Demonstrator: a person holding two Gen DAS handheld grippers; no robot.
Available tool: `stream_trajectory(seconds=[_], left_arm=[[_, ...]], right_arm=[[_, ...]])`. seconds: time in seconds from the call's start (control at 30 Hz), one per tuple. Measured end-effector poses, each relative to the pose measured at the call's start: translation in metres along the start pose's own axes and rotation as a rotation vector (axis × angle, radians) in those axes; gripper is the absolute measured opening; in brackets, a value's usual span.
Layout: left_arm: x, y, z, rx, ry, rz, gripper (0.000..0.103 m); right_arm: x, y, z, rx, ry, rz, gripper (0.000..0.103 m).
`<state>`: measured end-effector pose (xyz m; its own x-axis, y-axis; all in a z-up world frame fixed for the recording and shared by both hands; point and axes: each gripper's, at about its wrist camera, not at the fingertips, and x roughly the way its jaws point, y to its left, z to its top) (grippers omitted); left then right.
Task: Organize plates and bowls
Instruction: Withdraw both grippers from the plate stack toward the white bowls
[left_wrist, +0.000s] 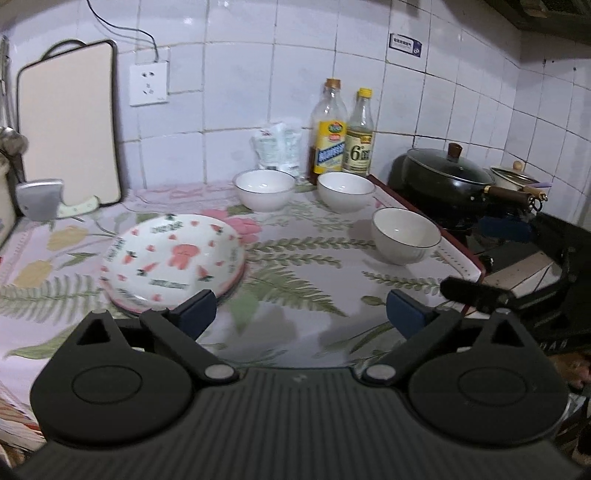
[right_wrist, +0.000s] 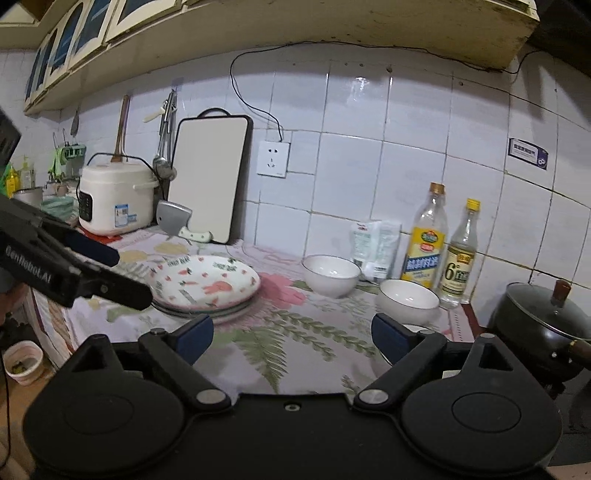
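A stack of patterned plates (left_wrist: 173, 258) with pink carrots and rabbits lies on the floral cloth; it also shows in the right wrist view (right_wrist: 207, 286). Three white bowls stand apart: back left (left_wrist: 264, 189), back middle (left_wrist: 346, 192) and near right (left_wrist: 405, 234). In the right wrist view two bowls show (right_wrist: 330, 275) (right_wrist: 408, 300); the third is mostly hidden behind my right finger. My left gripper (left_wrist: 301, 312) is open and empty, just right of the plates. My right gripper (right_wrist: 291, 338) is open and empty above the cloth. The left gripper's fingers (right_wrist: 110, 286) show at the left.
Two bottles (left_wrist: 328, 133) (left_wrist: 359, 134) and a white bag (left_wrist: 277, 147) stand by the tiled wall. A black lidded pan (left_wrist: 448, 177) sits on the stove at right. A cutting board (left_wrist: 70, 122) and cleaver (left_wrist: 40, 197) lean at left. A rice cooker (right_wrist: 116, 197) stands far left.
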<state>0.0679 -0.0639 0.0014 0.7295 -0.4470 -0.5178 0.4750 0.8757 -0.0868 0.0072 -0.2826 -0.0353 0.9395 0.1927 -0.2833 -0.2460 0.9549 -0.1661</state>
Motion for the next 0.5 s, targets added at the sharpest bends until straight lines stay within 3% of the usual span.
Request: stream_trajectory(seconds=[0.2,0.5], left_arm=[[0.049,-0.013,0.005,-0.067,0.022,-0.045,0.1],[0.114,-0.035,0.01,-0.072,-0.024,-0.055,0.099]], right_arm=[[0.014,-0.027,-0.026,0.018,-0.007,-0.042,0.095],[0.056,-0.06,-0.071,0.067,0.01,-0.072,0.096]])
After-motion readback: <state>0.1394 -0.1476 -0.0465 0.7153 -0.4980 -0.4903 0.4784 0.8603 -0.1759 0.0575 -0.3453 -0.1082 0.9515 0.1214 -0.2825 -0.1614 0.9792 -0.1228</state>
